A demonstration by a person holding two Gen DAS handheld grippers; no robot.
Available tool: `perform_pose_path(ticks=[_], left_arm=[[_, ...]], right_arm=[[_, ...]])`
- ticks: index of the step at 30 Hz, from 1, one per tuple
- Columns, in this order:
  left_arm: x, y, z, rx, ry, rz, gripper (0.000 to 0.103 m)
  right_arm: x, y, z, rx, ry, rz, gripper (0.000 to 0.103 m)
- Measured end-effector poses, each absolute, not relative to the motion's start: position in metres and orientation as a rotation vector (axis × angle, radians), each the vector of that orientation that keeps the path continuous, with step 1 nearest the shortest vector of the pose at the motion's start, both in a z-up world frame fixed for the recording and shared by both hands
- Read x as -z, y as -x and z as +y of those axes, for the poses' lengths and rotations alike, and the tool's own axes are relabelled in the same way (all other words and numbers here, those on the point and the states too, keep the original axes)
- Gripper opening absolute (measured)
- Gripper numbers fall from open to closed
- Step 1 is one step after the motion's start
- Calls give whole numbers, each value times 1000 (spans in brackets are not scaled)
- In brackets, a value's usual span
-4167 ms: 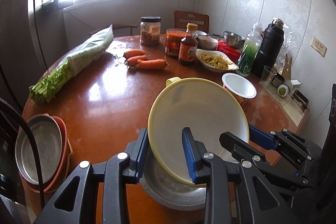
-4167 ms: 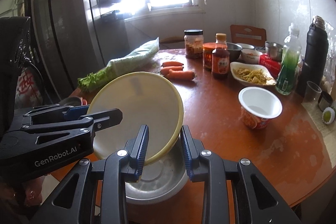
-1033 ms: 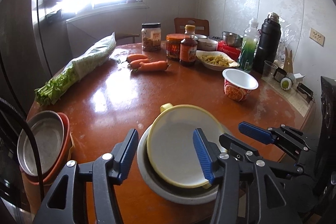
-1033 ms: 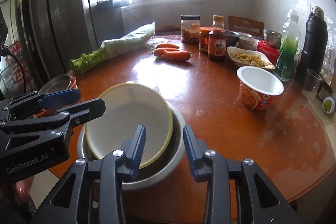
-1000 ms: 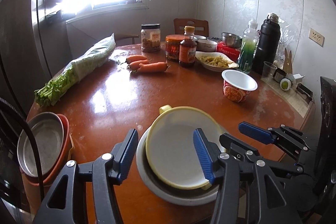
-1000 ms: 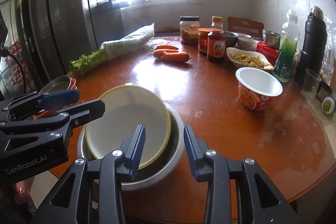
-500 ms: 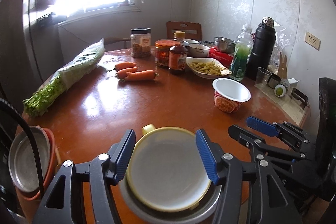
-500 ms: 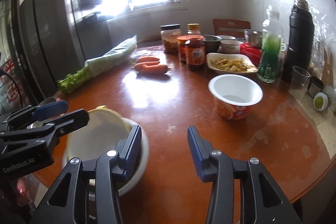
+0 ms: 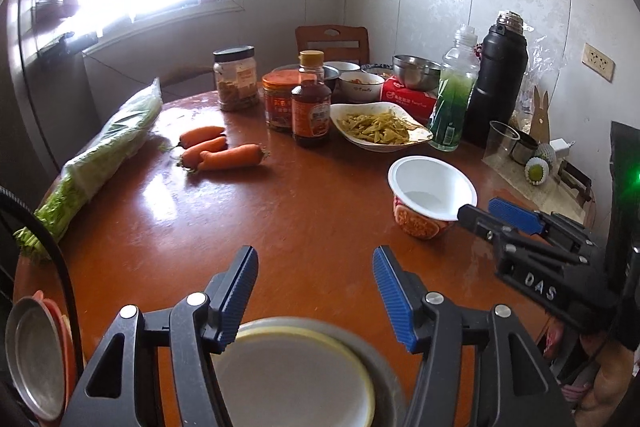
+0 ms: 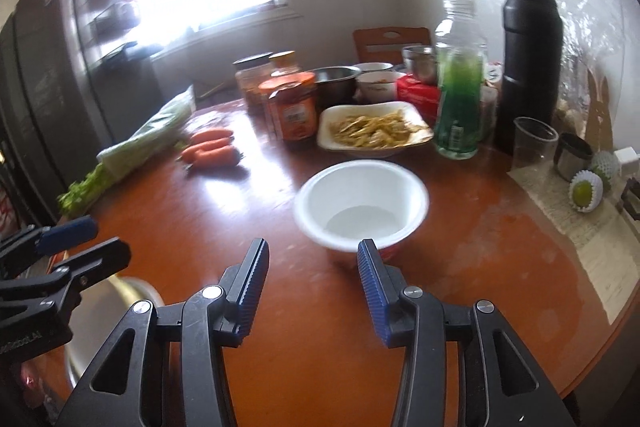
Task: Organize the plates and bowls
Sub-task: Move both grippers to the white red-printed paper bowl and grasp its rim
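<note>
Round table (image 9: 304, 211), reddish-brown, cluttered at far side.

L gripper (image 9: 314, 297): jaws apart, nothing btwn the blue pads, only bare tabletop showing in the gap. Jaws have been opening within the last sec. Hangs over near table edge, just above the stacked dishes.

Stack at near edge: yellow-rimmed plate (image 9: 296, 375) sits inside a metal bowl (image 9: 380, 359), both partly hidden under L gripper's frame. Not touched by either tool.

Second stack far left at table edge: metal dish (image 9: 30, 347) nested in an orange-red one; only a sliver of the orange rim shows.

R gripper (image 10: 312, 291): jaws apart, nothing gripped; they've just been opening too. Pointed at the white cup bowl (image 10: 360, 205), which stands upright w/ red printed sides, just beyond the tips, near R-hand pad. Contact: can't tell, frame blurred. In L view the R gripper's tip overlaps the bowl's right rim.

Elsewhere: 3 carrots (image 9: 218, 153) mid-table, bagged greens (image 9: 100, 155) along left edge, sauce bottle (image 9: 311, 107) and jars behind, white dish of noodles (image 9: 380, 127), green bottle (image 9: 454, 99), black flask (image 9: 498, 83) by wall.
</note>
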State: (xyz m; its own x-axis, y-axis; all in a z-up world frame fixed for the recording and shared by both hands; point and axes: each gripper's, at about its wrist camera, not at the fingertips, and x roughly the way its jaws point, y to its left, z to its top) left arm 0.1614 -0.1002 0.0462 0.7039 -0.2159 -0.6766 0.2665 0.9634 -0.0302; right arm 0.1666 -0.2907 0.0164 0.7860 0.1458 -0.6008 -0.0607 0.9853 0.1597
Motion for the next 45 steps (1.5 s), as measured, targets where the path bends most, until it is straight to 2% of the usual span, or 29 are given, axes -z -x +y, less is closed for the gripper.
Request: perform_pose_path(ticks=[20, 45], left_arm=[[-36, -217, -132, 279, -96, 828, 60], [-26, -229, -102, 217, -87, 873, 60]], right_arm=[[11, -246, -342, -30, -180, 796, 48], [14, -240, -259, -245, -28, 814, 48]])
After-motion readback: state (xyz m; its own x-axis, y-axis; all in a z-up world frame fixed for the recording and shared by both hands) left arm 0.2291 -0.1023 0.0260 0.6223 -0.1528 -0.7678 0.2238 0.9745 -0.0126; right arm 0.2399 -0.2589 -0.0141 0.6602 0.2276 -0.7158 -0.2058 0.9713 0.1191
